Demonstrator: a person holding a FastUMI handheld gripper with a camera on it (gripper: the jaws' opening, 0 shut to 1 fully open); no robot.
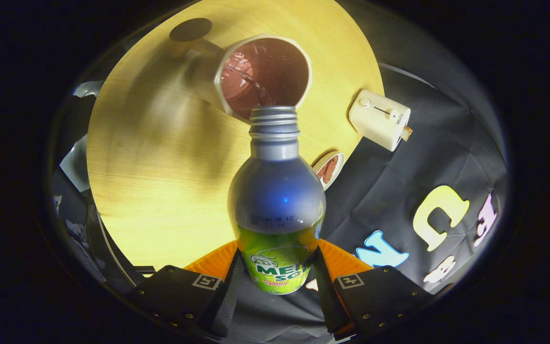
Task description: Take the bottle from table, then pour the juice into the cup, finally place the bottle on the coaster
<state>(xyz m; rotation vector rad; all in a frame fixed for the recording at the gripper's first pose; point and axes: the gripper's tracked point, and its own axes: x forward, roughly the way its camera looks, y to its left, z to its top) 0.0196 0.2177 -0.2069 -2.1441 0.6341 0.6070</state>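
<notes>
1. I have the jaws of the gripper [277,267] pinching the bottle [276,200] low on its body, one finger on each side of the green label, both pressing against it.
2. The bottle is tipped forward, its open threaded neck pointing beyond the fingers, right at the rim of the cup [263,76].
3. The cup stands on the round wooden counter [160,167], and I see a thin stream running from the bottle's mouth into it. Dark reddish juice already fills much of the cup.
4. I judge this to be the pouring step, well under way; lifting the bottle off the counter is done.
5. A dark round disc [190,29] lies on the counter just past the cup, on the far side. I take it for the coaster, though it is small and shadowed, so I am not certain.
6. A cream-coloured toaster-like box [380,119] and a small dish [330,168] sit at the counter's edge to the right of the bottle, well apart from the cup.
7. Next, as I read it, I need to roll the bottle back upright without dripping, keep my grip firm, carry it clear over the cup, and set it squarely down on the disc.
8. The cup stands between me and that disc, so I should go high or around it.
</notes>
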